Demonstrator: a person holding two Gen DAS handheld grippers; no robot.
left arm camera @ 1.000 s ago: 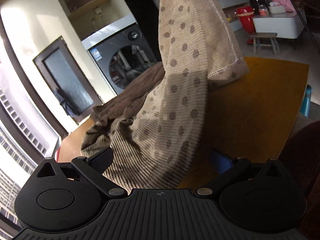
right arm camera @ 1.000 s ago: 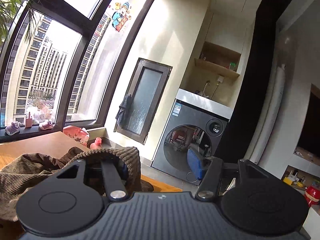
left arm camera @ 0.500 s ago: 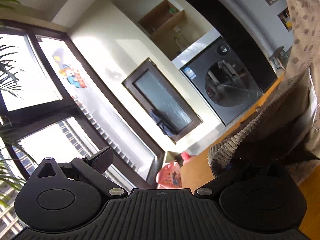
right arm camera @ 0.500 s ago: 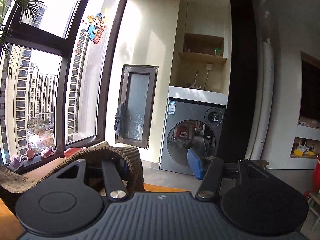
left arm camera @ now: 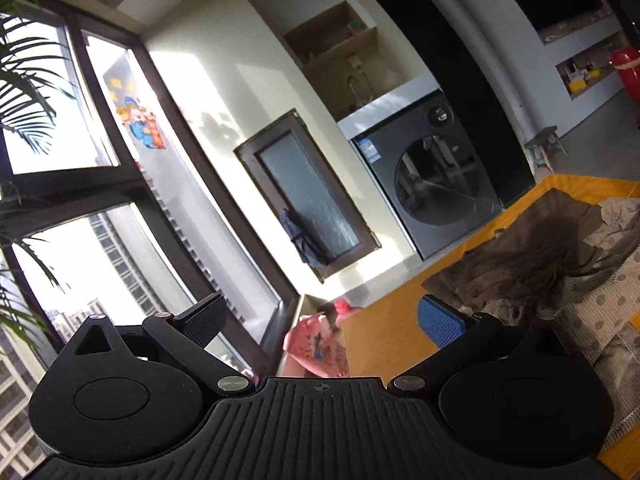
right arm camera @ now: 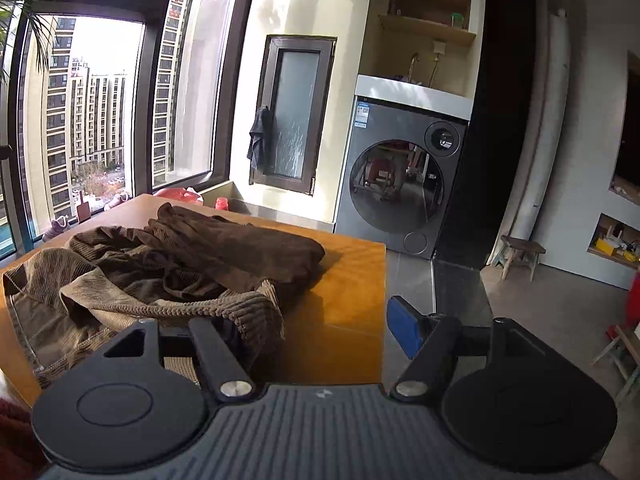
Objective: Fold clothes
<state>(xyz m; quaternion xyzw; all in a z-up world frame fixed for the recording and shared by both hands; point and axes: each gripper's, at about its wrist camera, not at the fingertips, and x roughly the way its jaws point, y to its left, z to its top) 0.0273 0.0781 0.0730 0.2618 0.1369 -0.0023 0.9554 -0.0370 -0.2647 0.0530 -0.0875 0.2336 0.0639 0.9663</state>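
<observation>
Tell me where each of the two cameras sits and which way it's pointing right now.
Left wrist: on the left gripper, tilted, facing the window; open fingers show, clothes at right.
Right wrist: on the right gripper, level, facing the washing machine across the table; its left finger is under brown corduroy.
Shared: washing machine, frosted door, table, clothes.

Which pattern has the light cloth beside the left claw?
Brown dots on beige ribbed cloth; left wrist view.
</observation>
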